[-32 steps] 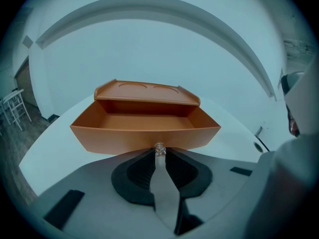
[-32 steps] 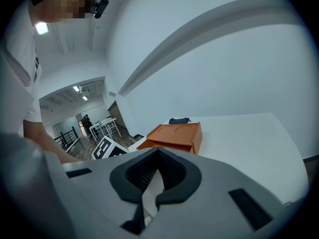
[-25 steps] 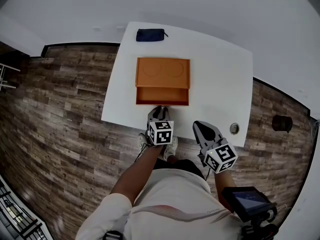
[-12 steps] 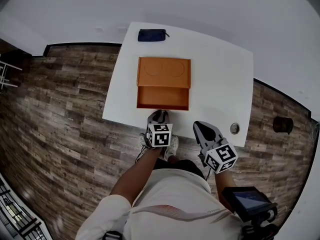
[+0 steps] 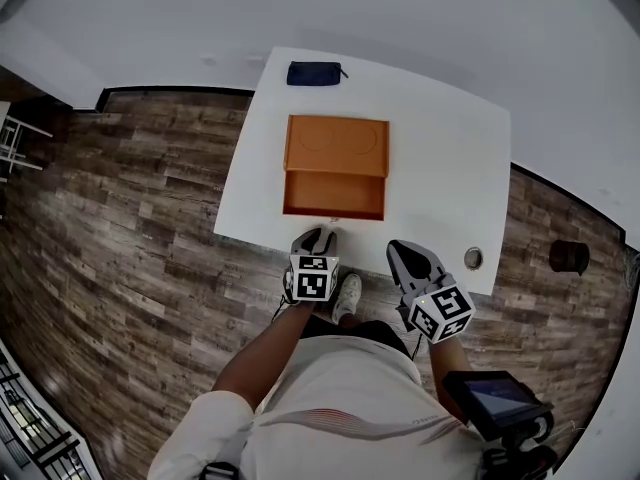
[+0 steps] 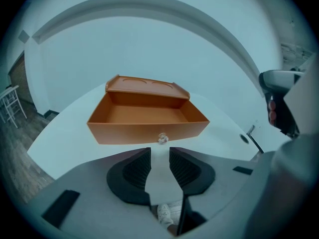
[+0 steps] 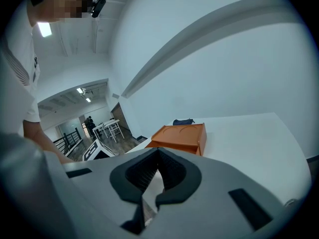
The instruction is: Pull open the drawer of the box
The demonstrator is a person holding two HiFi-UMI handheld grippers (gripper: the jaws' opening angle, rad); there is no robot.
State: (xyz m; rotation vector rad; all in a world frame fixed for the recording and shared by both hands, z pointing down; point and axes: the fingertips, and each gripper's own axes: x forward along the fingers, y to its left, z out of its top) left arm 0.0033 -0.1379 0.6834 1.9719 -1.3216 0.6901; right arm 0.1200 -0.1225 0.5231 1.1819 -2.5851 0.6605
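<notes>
An orange box (image 5: 336, 144) sits mid-table with its drawer (image 5: 333, 195) pulled out toward me, empty inside. In the left gripper view the drawer (image 6: 149, 118) fills the middle and its small clear knob (image 6: 162, 138) sits on the front panel. My left gripper (image 5: 317, 236) hangs at the table's near edge just short of the knob. Its jaws are opening, with a clear gap and nothing between them; the knob lies just beyond the tips (image 6: 159, 153). My right gripper (image 5: 411, 259) hovers to the right over the table edge, its jaws (image 7: 158, 152) closed on nothing.
A dark blue pouch (image 5: 313, 73) lies at the far edge of the white table (image 5: 450, 168). A round cable hole (image 5: 473, 258) is near the front right corner. Wooden floor surrounds the table, and the person's shoes (image 5: 345, 293) show below the near edge.
The left gripper's jaws have come off the drawer knob and spread apart, and the gripper has backed slightly toward me. The drawer stays pulled out. The right gripper has barely moved.
</notes>
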